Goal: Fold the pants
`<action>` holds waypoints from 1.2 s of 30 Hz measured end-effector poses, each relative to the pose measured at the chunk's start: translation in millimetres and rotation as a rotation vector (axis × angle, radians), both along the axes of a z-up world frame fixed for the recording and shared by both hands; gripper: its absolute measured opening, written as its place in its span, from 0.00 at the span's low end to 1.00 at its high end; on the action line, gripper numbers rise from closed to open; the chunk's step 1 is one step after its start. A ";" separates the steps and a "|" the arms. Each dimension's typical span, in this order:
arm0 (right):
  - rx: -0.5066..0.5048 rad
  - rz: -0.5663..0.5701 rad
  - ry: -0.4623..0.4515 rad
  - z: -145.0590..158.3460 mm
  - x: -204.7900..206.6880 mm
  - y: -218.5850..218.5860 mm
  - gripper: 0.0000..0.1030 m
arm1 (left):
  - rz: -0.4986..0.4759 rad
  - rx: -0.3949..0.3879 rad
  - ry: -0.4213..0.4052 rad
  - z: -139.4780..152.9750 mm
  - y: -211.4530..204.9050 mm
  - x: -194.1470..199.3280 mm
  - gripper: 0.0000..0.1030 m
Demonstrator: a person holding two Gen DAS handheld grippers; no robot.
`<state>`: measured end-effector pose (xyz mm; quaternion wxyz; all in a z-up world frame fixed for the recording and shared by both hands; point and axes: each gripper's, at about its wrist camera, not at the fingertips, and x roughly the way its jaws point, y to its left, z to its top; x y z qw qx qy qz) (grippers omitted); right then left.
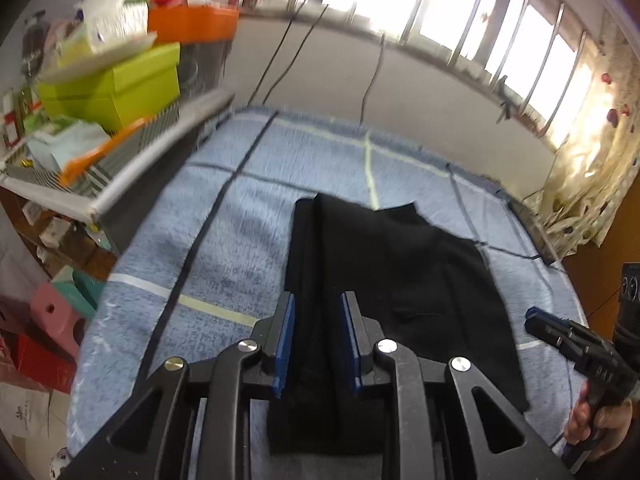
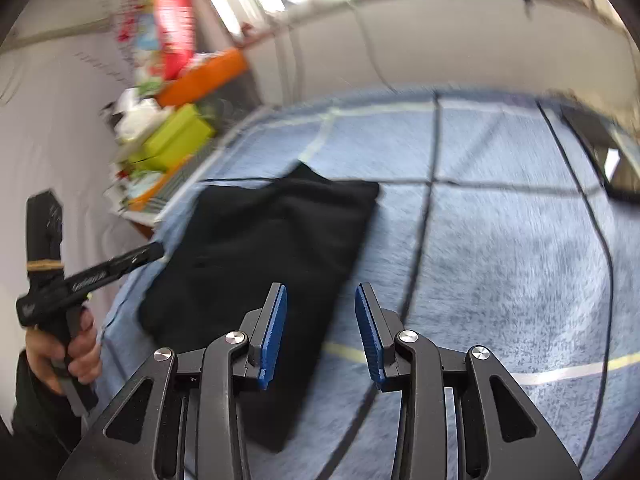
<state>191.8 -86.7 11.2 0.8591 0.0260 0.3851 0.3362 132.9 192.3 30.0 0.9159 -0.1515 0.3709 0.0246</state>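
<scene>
Pants (image 1: 384, 280) black, folded into flat rectangle on blue plaid table (image 1: 224, 240). Left tool (image 1: 317, 344) released above them; right tool (image 2: 320, 332) released, at their 3 o'clock edge. Bare cloth toward 3 o'clock.

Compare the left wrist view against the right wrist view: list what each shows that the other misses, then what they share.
Only the left wrist view shows the floral curtain, the barred window and the pink stool. Only the right wrist view shows the dark tray-like object at the blanket's far right edge. Both show the folded black pants on the blue checked blanket, the lime green box, and both grippers open, the left gripper and right gripper.
</scene>
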 end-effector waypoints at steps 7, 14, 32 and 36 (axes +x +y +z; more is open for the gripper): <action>-0.158 0.130 -0.064 -15.1 -37.2 35.7 0.36 | -0.071 0.084 -0.052 8.0 -40.8 -39.4 0.24; -0.202 0.136 -0.075 -25.3 -35.0 39.2 0.36 | -0.058 0.213 0.006 -21.8 -61.3 -44.1 0.25; -0.158 0.079 -0.049 -12.5 -24.9 28.5 0.36 | -0.002 0.204 0.025 -17.3 -60.3 -48.2 0.31; -0.154 0.099 -0.059 -9.0 -43.6 21.8 0.36 | 0.007 0.221 0.015 -8.1 -71.3 -62.4 0.31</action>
